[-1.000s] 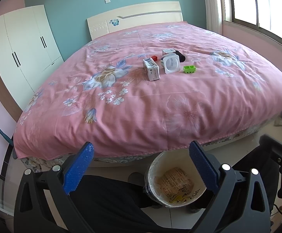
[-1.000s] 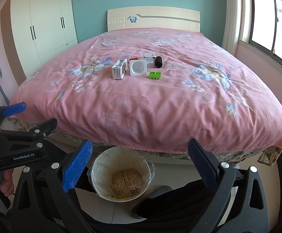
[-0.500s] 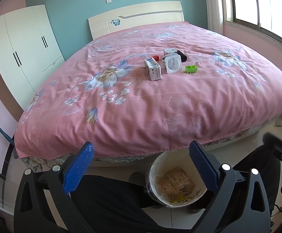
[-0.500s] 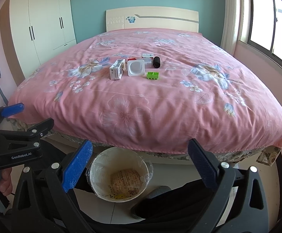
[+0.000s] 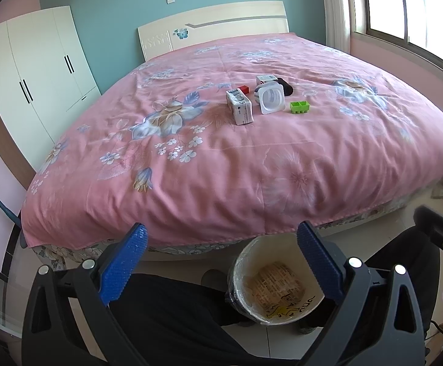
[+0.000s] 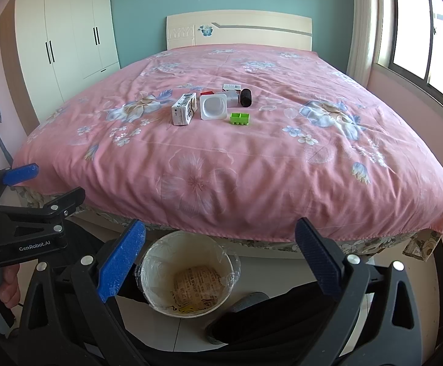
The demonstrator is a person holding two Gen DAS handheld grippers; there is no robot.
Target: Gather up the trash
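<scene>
Several small items lie in a cluster mid-bed: a white carton (image 5: 239, 110) (image 6: 184, 109), a white square cup (image 5: 271, 98) (image 6: 212, 107), a green block (image 5: 299, 107) (image 6: 239, 119), a small red piece (image 5: 243, 88), a small white box (image 5: 265, 79) (image 6: 231, 87) and a black object (image 5: 285, 85) (image 6: 246, 97). A lined trash bin (image 5: 253, 253) (image 6: 160, 256) stands on the floor at the bed's foot, with printed paper inside. My left gripper (image 5: 221, 259) and right gripper (image 6: 220, 251) are both open and empty, above the bin, far from the items.
The pink floral bedspread (image 5: 221, 164) (image 6: 252, 158) covers a large bed. A white wardrobe (image 5: 32, 70) stands at the left wall, a window (image 6: 428, 36) at the right. Dark-clothed legs (image 5: 175, 314) are beside the bin. The left gripper's body (image 6: 23, 228) shows in the right view.
Both cameras have moved slightly forward and up toward the bed. The grippers stay open; nothing on the bed has moved.
</scene>
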